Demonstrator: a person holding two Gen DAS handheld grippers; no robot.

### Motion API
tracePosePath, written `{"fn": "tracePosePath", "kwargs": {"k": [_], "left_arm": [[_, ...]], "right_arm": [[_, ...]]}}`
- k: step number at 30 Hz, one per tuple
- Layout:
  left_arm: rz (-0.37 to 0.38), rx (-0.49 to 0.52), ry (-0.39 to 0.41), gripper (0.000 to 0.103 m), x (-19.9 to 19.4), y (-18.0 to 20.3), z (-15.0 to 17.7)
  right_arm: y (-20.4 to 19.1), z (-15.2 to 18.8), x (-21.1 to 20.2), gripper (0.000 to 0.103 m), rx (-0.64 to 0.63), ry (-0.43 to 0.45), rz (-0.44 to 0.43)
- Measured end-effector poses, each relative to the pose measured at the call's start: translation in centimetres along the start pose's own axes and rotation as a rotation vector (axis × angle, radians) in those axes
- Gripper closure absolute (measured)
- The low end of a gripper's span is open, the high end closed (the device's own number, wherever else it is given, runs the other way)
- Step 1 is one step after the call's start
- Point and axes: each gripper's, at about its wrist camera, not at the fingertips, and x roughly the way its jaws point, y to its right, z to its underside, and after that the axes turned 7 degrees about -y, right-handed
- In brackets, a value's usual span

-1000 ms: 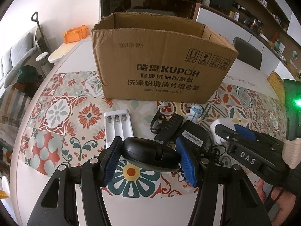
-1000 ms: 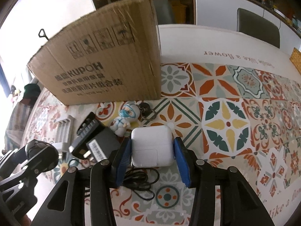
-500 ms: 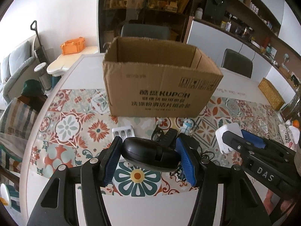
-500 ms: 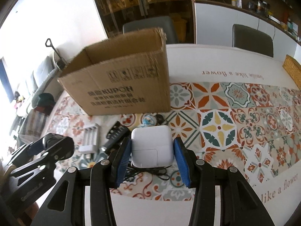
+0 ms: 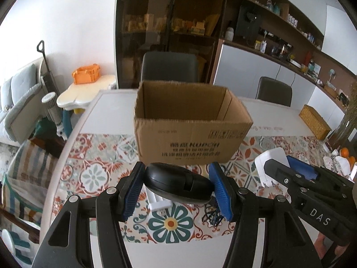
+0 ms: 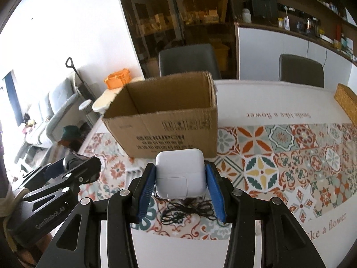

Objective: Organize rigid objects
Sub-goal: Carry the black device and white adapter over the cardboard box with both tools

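Above the patterned table (image 5: pixel 93 176), the left gripper (image 5: pixel 177 187) pinches a black mouse-like object (image 5: pixel 176 184), perhaps a mouse, before the open cardboard box (image 5: pixel 189 143).

From the right wrist, the right gripper (image 6: pixel 180 178) clamps a white charger (image 6: pixel 180 174) above a black cable (image 6: pixel 185 210); free tabletop lies rightward of the box (image 6: pixel 169 131).

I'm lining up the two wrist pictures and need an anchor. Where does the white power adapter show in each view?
Left wrist view: the white power adapter sits at right of centre, clamped in the right gripper seen from the side.
Right wrist view: the adapter is at lower centre, between the right gripper's blue fingers.
Shared landmark: the open cardboard box on the table, behind the adapter in both.
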Motion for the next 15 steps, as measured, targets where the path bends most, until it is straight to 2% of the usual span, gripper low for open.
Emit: {"fn": "tracePosePath", "kwargs": {"k": [12,15], "left_arm": [[0.023,0.037,0.092,0.044,-2.5,-0.2,-3.9],[0.053,0.043,0.098,0.044,-2.6,-0.4,-5.1]], "right_arm": [[-1.9,-2.9,-2.8,0.057,-0.032,0.107,-0.005],[-2.4,-3.9,-3.2,0.057,-0.042,0.128,-0.005]]}}
